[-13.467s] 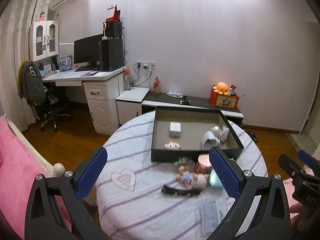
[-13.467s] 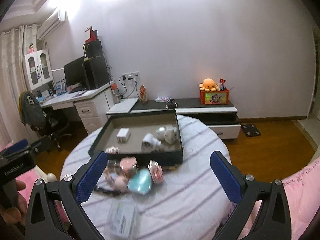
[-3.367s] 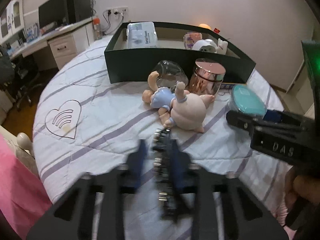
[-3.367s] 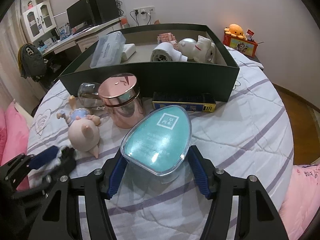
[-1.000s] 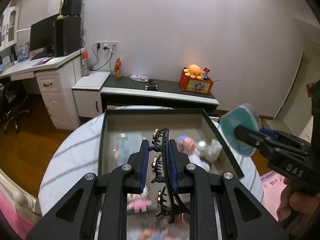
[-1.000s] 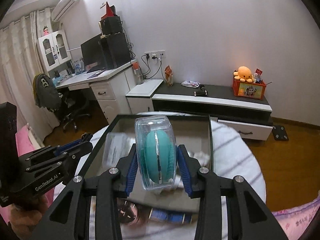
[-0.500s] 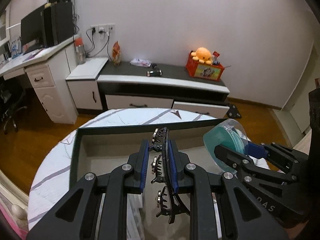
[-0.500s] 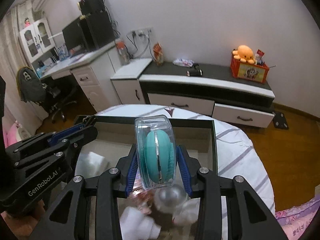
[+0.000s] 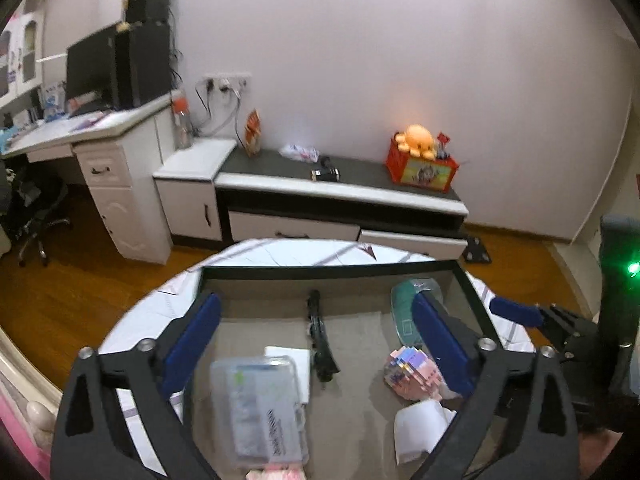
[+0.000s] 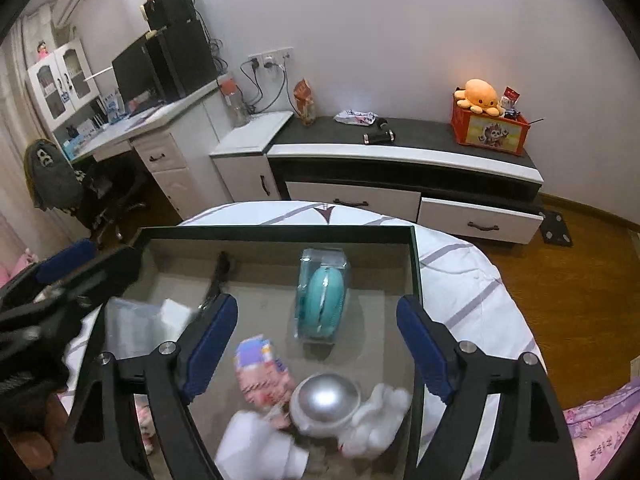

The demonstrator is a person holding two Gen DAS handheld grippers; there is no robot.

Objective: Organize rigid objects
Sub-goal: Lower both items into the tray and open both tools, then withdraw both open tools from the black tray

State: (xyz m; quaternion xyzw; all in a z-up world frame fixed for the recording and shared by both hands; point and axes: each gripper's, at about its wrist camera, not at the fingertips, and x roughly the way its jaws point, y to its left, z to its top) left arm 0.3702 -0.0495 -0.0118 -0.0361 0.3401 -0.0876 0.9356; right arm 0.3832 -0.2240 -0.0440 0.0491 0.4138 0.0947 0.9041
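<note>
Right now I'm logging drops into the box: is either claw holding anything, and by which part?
Nothing. Both claws are opening: the black hair clip and the teal egg-shaped case lie free in the box.

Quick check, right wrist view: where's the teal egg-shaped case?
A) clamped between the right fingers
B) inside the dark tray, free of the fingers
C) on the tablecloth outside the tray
B: the teal case sits on the floor of the dark tray, clear of the opening right gripper.
</note>
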